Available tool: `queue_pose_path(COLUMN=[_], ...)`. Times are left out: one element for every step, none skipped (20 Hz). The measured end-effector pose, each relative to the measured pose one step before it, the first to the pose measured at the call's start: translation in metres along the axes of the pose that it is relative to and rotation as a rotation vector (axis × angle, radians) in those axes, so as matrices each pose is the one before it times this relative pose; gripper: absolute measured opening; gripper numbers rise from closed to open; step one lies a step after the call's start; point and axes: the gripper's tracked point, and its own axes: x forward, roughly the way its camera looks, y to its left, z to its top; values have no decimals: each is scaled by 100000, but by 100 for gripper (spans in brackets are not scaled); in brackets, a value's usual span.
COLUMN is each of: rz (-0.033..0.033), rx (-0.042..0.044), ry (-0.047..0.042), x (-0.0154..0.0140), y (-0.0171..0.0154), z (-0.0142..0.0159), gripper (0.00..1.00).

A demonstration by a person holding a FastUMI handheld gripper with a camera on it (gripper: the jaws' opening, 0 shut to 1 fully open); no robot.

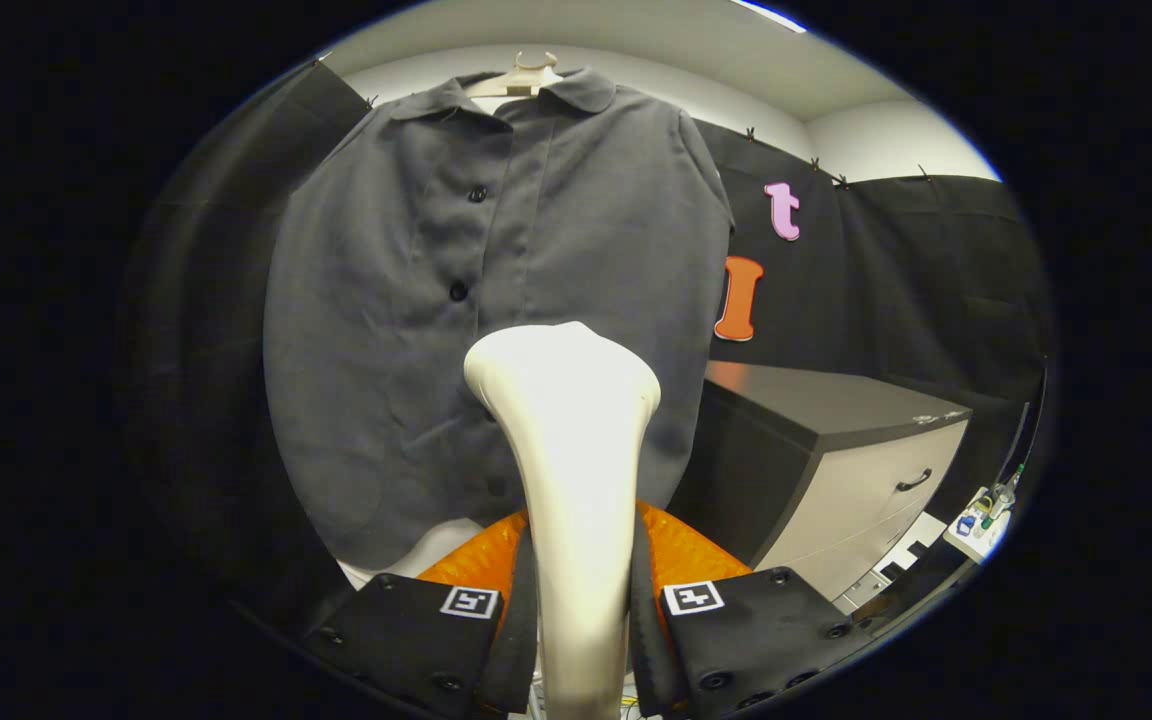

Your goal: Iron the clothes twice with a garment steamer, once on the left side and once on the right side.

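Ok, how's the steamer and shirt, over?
Tongs shut on steamer. Steamer head up against hanging grey shirt, near its button line. Nothing in the way.

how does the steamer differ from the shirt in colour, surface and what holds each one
The steamer is cream-white; the shirt is dark grey. The steamer looks smooth, hard and glossy; the shirt is soft, matte cloth with faint creases and dark buttons. The steamer is clamped between the fingers of the gripper, its broad head upward; the shirt hangs from a pale hanger against the booth wall. Both stand roughly upright, the steamer head in front of the shirt's lower front.
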Motion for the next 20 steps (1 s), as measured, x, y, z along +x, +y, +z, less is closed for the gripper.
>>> queue_pose_path(rz=[-343,-115,133,-325,-335,626,1148,1471,1657,1595,1266,1147,1537,1741,1271,982,832,661,764,813], rx=[943,730,177,-132,293,129,236,426,325,-295,-590,-730,569,1124,999,325,-227,-201,-106,-355], ry=[-2128,-2359,-2277,-2623,-2813,-2374,-1864,-1920,-2248,-2117,-1958,-915,-677,-276,-332,-728,-997,-1234,-1339,-671], x=[-149,-159,17,9,-39,-497,-68,-186,3,177,181,213,234,269,256,415,276,345,506,569], y=[-143,-225,-136,-94,5,212,393,571,686,733,778,816,917,883,767,628,624,453,511,558], z=[1281,1210,1147,1376,1310,1039,1146,1076,1148,1195,1076,920,788,623,667,650,754,757,715,566], gripper=[46,46,46,46,46,46,46,46,46,46,46,46,46,46,46,46,46,46,46,46])
